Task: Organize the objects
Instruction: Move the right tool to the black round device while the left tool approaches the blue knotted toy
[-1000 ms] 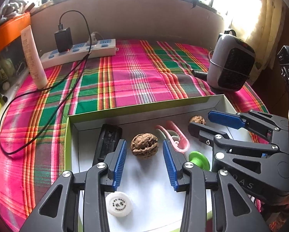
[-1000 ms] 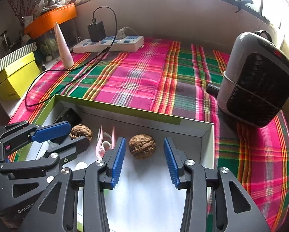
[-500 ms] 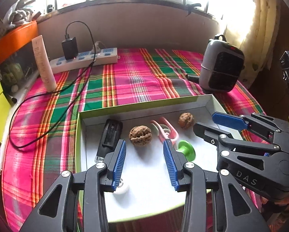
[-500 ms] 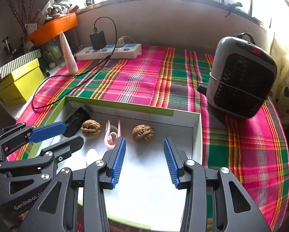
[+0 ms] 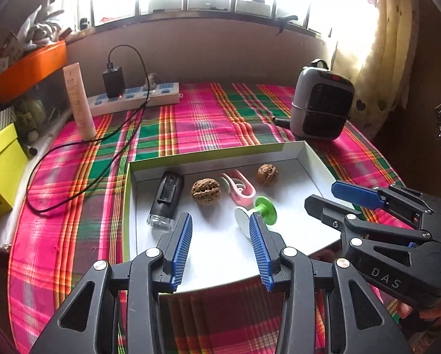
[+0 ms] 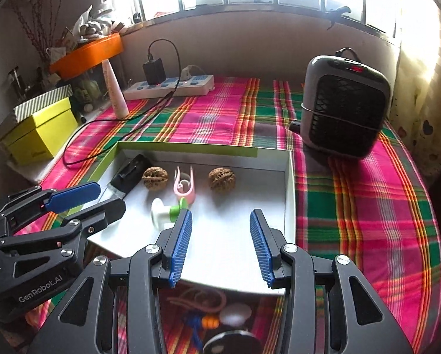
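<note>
Plaid pink-and-green cloth carries a shallow white cardboard tray at frame centre, holding two brown walnuts. Left gripper and right gripper hover wide open and empty at the tray's lower edge.

"DAS" is printed on the right gripper; "GenRobot.AI" on the left gripper

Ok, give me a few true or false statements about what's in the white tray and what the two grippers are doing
1. Two brown walnuts lie in the white shallow tray. True.
2. The left gripper grips a walnut. False: it is open, holding nothing.
3. The pink plastic clip lies between the walnuts. True.
4. The black rectangular device sits at the tray's right end. False: left end.
5. The right gripper is open. True.
</note>
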